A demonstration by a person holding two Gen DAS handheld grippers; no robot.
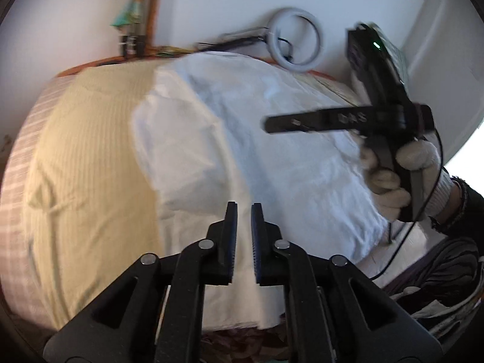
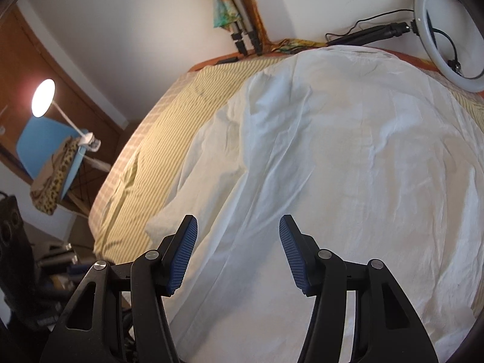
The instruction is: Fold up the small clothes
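— Where's the garment?

— The white cloth (image 2: 348, 166) lies spread across the bed (image 2: 169, 139), over the yellow striped sheet, wrinkled, with a long crease running down toward the near edge. It covers most of the bed's right part; the sheet shows bare on the left.

— And the left claw (image 1: 243, 211)?

— Its jaws stand narrow, only a thin gap between the blue pads, nothing pinched there. It hangs over the cloth's near portion. That view is blurred.

— The right one?

— The right claw (image 2: 238, 227) is spread wide, pads well apart, above the cloth with nothing between them. From the left side you see the gloved hand (image 1: 402, 178) gripping its handle over the cloth's right part.

— Anything else around?

— A ring light (image 2: 447, 30) leans at the wall behind the bed, a lit lamp (image 2: 43, 98) and a blue chair (image 2: 45, 151) stand off to the left.
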